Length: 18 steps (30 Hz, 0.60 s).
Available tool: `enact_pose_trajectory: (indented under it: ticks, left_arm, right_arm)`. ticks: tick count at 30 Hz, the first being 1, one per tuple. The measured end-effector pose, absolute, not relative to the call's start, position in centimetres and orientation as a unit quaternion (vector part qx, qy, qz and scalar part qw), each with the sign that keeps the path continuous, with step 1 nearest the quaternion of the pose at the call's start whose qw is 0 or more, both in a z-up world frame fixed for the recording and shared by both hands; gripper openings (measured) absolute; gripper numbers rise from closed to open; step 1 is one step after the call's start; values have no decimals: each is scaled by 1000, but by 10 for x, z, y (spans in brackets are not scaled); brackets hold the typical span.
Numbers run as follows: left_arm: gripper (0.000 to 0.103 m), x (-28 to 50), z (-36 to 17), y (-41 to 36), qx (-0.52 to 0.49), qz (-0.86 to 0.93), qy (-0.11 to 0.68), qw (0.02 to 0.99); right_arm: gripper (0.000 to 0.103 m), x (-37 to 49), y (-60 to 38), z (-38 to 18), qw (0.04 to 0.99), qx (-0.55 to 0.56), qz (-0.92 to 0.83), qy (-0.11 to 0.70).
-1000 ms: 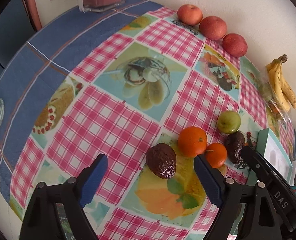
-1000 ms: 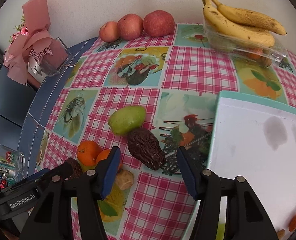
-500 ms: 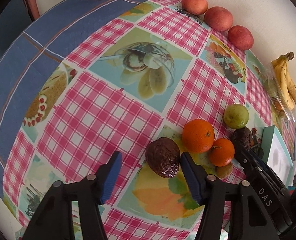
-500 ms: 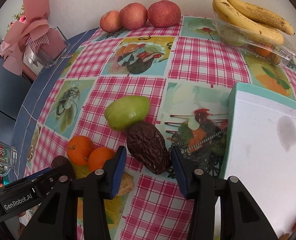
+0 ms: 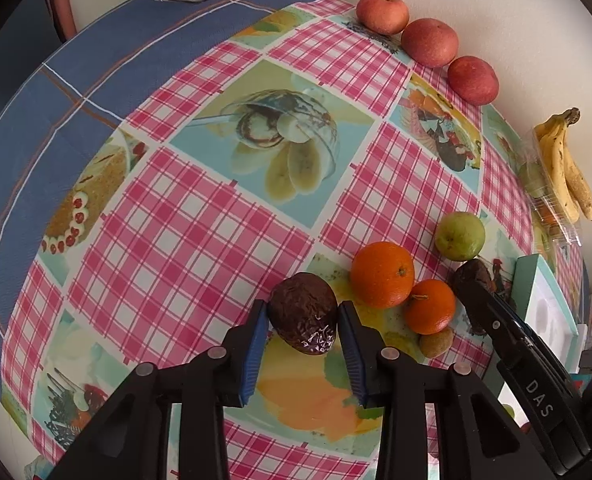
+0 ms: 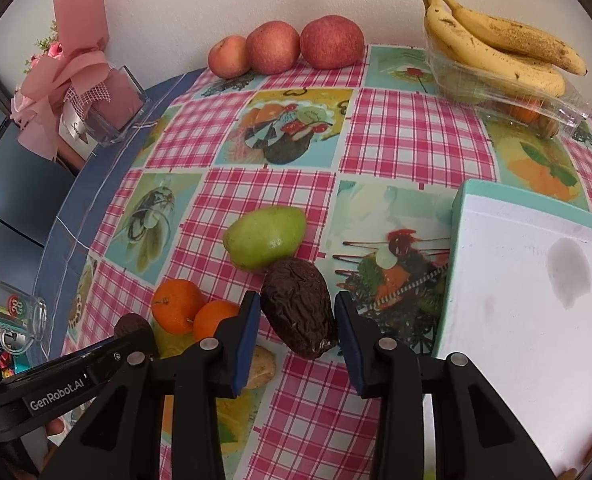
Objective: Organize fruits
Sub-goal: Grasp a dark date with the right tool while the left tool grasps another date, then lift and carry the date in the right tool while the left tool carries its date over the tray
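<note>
Two dark wrinkled avocados lie on the checked tablecloth. My left gripper has its blue pads pressed to both sides of one avocado, which rests on the cloth. My right gripper is shut the same way on the other avocado, which touches a green fruit. Two oranges and a small brown fruit sit between the grippers. Three red apples line the wall. Bananas lie on a clear plastic box.
A white board with a teal rim lies right of my right gripper. A pink bouquet in a glass vase stands at the far left on the blue cloth. A glass mug is near the left table edge.
Both grippers moved forward and narrowed from wide open until their pads met the avocados. The fruits have not shifted.
</note>
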<state>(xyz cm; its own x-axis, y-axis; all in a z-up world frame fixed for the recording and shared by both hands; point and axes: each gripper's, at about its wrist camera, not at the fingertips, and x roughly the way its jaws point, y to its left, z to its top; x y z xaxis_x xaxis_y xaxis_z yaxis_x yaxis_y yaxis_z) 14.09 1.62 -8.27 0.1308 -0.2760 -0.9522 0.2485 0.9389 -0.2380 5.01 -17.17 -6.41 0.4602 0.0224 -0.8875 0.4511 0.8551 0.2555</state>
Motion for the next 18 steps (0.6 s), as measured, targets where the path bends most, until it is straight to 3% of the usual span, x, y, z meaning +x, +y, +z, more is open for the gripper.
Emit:
enact_pose_trajectory:
  ticks: [2, 18]
  left_arm:
    - [38, 140, -78, 16, -9, -177, 630, 756]
    - [38, 133, -28, 18, -26, -193, 581, 790]
  right_arm:
    - [33, 49, -173, -60, 823, 239, -129, 499]
    - [33, 30, -190, -7, 845, 236, -143, 458]
